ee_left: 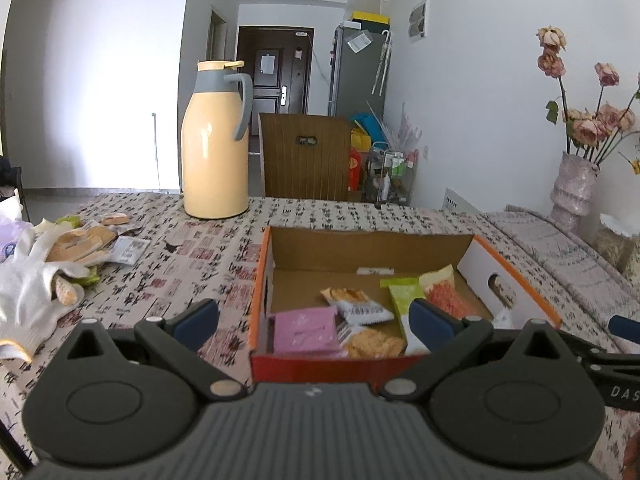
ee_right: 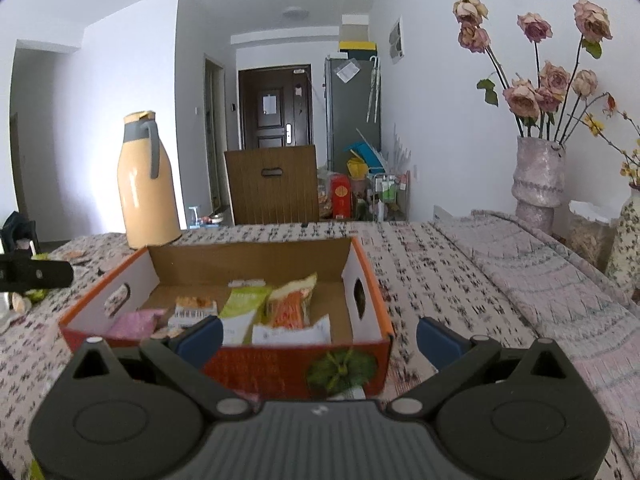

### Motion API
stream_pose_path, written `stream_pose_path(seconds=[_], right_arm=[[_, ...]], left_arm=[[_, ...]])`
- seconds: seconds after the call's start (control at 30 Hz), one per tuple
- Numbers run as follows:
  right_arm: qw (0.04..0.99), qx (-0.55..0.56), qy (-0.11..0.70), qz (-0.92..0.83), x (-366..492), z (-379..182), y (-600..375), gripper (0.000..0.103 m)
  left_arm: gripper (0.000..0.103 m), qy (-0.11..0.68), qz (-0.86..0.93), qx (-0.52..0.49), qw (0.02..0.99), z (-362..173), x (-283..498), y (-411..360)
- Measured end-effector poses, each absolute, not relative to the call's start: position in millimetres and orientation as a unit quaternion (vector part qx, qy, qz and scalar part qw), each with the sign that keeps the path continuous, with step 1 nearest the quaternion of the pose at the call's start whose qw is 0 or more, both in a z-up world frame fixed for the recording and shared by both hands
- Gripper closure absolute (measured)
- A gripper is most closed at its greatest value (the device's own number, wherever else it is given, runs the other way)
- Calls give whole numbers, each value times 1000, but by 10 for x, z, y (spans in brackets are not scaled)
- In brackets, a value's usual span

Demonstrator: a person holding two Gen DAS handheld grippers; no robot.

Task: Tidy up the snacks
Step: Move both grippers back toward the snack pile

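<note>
An orange-rimmed cardboard box [ee_left: 264, 264] [ee_right: 368, 276] sits on the patterned tablecloth and holds several snack packets: a pink packet [ee_left: 306, 328] [ee_right: 132, 322], a green packet [ee_left: 406, 296] [ee_right: 242, 304] and an orange-red packet [ee_left: 446, 292] [ee_right: 290, 308]. My left gripper [ee_left: 314, 318] hovers open in front of the box's near left corner, nothing between its fingers. My right gripper [ee_right: 320, 338] hangs open before the box's near right wall, also holding nothing. More loose snacks [ee_left: 80, 240] lie on the table at the left.
A tall yellow thermos jug [ee_left: 214, 144] [ee_right: 146, 184] stands behind the box at the left. A white glove [ee_left: 28, 288] lies by the loose snacks. A vase of dried roses [ee_right: 538, 176] [ee_left: 574, 188] stands at the right edge. A wooden chair back [ee_left: 306, 156] rises beyond the table.
</note>
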State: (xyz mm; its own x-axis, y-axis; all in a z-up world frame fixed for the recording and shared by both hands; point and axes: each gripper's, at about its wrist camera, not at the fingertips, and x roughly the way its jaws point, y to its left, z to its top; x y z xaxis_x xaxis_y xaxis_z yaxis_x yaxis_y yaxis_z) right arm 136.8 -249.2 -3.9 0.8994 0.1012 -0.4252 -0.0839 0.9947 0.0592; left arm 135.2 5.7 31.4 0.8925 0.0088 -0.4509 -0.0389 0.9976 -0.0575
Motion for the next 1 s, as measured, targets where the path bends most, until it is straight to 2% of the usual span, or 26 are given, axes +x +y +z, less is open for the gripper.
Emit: stream_pose_path(seconds=[0.6,1.0], right_arm=[[955,20,295,28,907,-508,-2724,0],[938,11,345,1,1286,-638,-2820,0]], left_arm=[[0,291,32,-37,956,-197,971,452],[0,294,36,-41,954,-193,975,498]])
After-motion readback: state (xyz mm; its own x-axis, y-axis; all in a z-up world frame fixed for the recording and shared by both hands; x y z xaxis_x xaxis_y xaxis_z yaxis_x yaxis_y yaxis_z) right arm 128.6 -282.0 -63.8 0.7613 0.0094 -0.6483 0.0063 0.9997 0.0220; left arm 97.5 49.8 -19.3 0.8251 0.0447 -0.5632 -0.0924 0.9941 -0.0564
